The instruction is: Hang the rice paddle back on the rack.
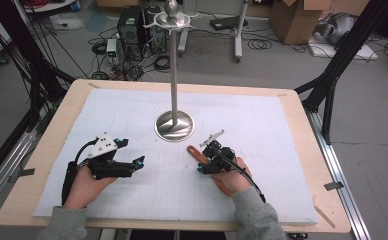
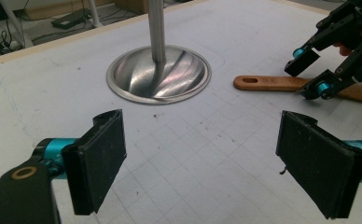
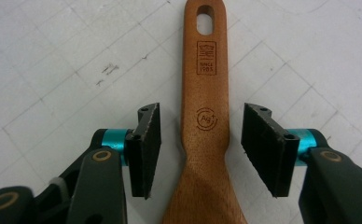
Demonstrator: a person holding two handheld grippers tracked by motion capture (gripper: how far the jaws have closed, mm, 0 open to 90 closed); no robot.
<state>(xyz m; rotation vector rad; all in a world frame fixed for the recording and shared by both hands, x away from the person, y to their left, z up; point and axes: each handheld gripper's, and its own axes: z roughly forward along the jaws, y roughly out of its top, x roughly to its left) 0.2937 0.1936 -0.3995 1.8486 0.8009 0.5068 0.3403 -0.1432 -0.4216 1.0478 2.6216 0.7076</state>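
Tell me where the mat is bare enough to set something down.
Free: the far corners of the mat either side of the stand, and the near strip between the two hands. Crowded: the middle right, where the right gripper straddles the wooden spoon, and the near left under the left gripper.

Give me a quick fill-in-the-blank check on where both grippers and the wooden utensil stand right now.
1. The right gripper has its jaws either side of the wooden ____ handle.
2. Those jaws are ____, not touching the wood.
3. The left gripper is open and holds ____.
4. The metal stand rests on a round ____.

Missing words: utensil; open; nothing; base
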